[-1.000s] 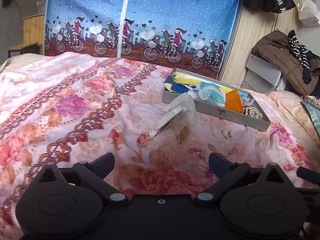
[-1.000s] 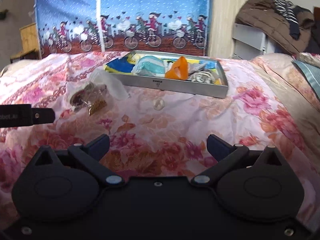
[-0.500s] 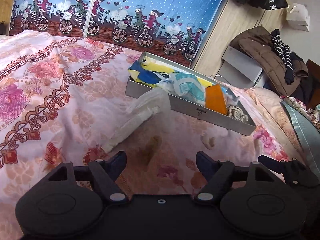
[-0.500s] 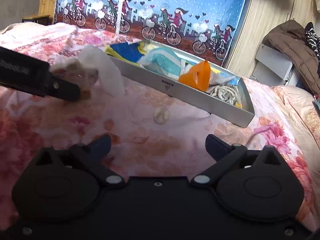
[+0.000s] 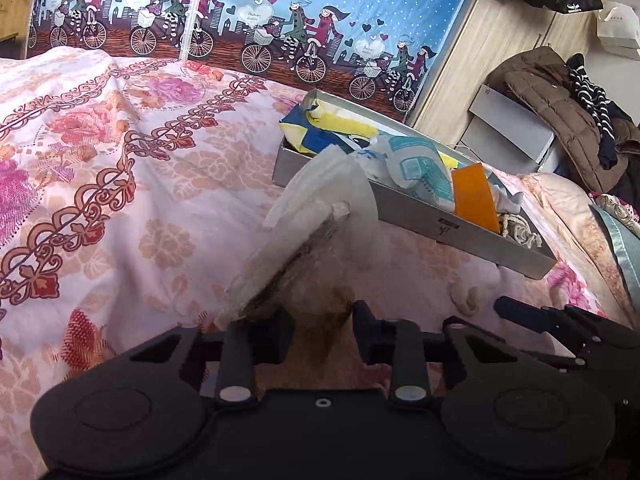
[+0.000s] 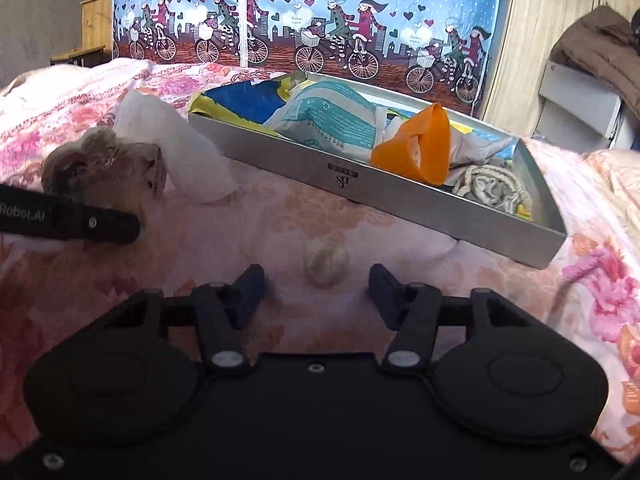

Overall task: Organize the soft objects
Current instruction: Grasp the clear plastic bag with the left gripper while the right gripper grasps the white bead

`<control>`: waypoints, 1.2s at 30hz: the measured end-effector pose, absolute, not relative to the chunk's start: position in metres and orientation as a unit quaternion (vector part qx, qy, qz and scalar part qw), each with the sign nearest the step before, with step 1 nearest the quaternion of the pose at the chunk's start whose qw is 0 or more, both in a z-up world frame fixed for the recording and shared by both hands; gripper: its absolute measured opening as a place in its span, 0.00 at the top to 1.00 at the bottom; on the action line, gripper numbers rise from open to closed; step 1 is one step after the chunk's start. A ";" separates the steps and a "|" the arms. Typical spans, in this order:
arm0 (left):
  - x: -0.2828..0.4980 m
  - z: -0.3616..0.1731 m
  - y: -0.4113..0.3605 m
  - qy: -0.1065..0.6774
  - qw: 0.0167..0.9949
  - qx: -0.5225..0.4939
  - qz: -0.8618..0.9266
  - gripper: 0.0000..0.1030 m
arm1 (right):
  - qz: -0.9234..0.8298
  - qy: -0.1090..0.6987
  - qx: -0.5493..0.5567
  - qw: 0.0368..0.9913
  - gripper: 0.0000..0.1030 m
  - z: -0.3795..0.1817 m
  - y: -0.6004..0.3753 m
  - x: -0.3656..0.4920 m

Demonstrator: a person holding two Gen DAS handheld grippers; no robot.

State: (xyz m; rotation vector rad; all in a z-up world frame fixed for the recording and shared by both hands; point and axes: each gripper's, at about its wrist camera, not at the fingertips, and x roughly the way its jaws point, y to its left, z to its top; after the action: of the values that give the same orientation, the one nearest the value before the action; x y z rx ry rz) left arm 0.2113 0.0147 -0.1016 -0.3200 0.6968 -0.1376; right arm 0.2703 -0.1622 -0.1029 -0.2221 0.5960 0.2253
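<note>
A clear plastic bag [image 5: 316, 216] with brownish contents lies on the floral bedspread in front of a grey metal tray [image 5: 424, 220]. My left gripper [image 5: 322, 330] is open, its fingers on either side of the bag's near end. The bag also shows in the right wrist view [image 6: 120, 164], with the left gripper's finger [image 6: 68, 218] beside it. A small pale cotton ball [image 6: 326, 262] lies on the bedspread. My right gripper [image 6: 316, 294] is open, with the ball between its fingertips. The tray [image 6: 400, 196] holds blue, teal and orange soft items.
The floral bedspread [image 5: 100, 184] covers the whole bed. A blue curtain with cyclists [image 6: 304, 20] hangs behind the tray. A brown coat and striped cloth [image 5: 560, 108] lie on a stand at the right. A wooden wardrobe [image 5: 480, 44] stands behind.
Both grippers have moved forward and down. The left one has come up to the plastic bag and narrowed its fingers around it. The right one has closed in on the cotton ball.
</note>
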 end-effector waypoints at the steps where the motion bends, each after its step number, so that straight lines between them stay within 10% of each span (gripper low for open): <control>1: 0.211 -0.102 0.014 0.338 0.925 -0.157 -0.065 0.73 | 0.114 0.297 -0.099 0.943 0.63 -0.103 -0.163 0.273; 8: 0.210 -0.103 0.008 0.329 0.928 -0.150 -0.085 0.84 | 0.135 0.302 -0.078 0.940 0.86 -0.107 -0.164 0.276; 26: 0.198 -0.102 -0.013 0.320 0.935 -0.105 -0.112 0.84 | 0.143 0.305 -0.059 0.940 0.67 -0.104 -0.164 0.287; 36: 0.190 -0.094 -0.023 0.308 0.937 -0.086 -0.140 0.84 | 0.151 0.294 -0.054 0.942 0.83 -0.103 -0.169 0.283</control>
State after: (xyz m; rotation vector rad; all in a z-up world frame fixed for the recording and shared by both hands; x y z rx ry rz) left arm 0.1903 -0.0230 -0.0944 -0.1747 0.6286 -0.2859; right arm 0.2828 -0.1692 -0.1028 -0.1091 0.5987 0.3084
